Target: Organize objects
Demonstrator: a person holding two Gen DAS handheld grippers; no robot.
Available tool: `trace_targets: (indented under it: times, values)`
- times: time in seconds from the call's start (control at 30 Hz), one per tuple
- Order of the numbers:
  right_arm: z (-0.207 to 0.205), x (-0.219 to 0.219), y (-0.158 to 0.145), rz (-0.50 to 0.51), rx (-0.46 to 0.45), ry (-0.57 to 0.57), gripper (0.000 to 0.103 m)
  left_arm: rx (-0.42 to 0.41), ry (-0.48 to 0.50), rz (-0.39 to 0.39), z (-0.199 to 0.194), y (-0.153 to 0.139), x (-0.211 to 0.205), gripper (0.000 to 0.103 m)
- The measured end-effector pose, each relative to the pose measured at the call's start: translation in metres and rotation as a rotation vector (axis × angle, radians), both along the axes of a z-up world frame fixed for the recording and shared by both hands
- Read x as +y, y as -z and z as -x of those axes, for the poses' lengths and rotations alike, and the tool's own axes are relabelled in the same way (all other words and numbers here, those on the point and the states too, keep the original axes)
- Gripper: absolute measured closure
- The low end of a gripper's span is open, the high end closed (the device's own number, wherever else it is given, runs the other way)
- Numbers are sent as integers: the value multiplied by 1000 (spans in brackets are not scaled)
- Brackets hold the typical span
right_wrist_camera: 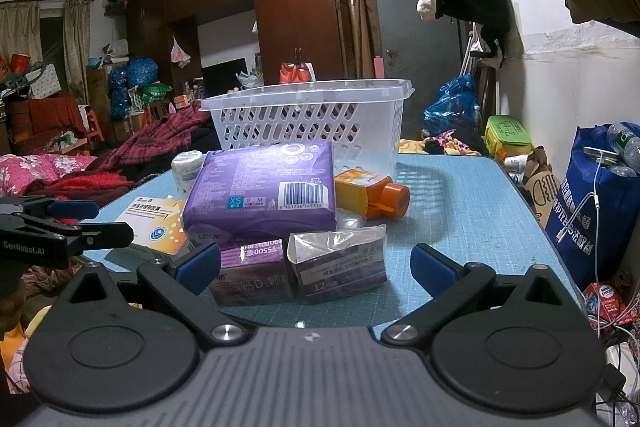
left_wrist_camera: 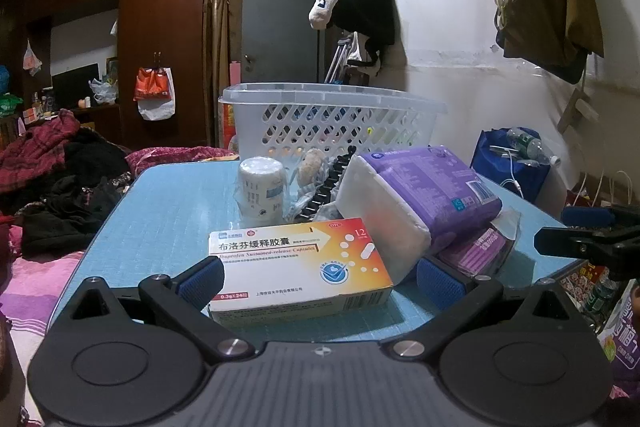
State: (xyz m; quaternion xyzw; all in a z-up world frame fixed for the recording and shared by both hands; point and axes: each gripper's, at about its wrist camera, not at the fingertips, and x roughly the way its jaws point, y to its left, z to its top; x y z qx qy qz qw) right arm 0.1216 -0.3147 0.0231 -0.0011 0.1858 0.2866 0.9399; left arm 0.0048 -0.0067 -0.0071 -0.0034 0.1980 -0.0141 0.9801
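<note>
A white slotted basket (left_wrist_camera: 328, 119) (right_wrist_camera: 312, 119) stands at the far side of the blue table (left_wrist_camera: 160, 227) (right_wrist_camera: 472, 211). My left gripper (left_wrist_camera: 320, 279) is open, its blue pads on either side of an orange-and-white medicine box (left_wrist_camera: 300, 267), also in the right wrist view (right_wrist_camera: 156, 223). My right gripper (right_wrist_camera: 316, 267) is open around two purple boxes (right_wrist_camera: 252, 275) (right_wrist_camera: 340, 263). A purple pack (left_wrist_camera: 424, 195) (right_wrist_camera: 264, 187) lies on them. A white roll (left_wrist_camera: 260, 191) (right_wrist_camera: 186, 171) and an orange bottle (right_wrist_camera: 370, 195) lie near the basket.
A black comb-like item (left_wrist_camera: 328, 183) and small wrappers lie before the basket. Bedding and clothes (left_wrist_camera: 60, 179) are left of the table. A blue bag (right_wrist_camera: 596, 203) with cables stands to the right. The table's near edge is close under both grippers.
</note>
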Motion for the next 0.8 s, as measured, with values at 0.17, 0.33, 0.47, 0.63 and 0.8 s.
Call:
trace_targets:
  times: [0.17,0.33,0.47,0.63,0.8]
  values:
    - [0,0,0,0,1,0,0,0,1,-1,0,0,0,0]
    - [0,0,0,-1,1,-1,0,3,5,-2,0,0,0,0]
    - [0,0,0,0,1,-1,0,3,5,-2,0,0,0,0]
    - [0,0,0,0,1,-1,0,5,12,-2,0,1,0,0]
    - [0,0,0,-5,1,-3,0,-7,29,-19,0,2,-5,0]
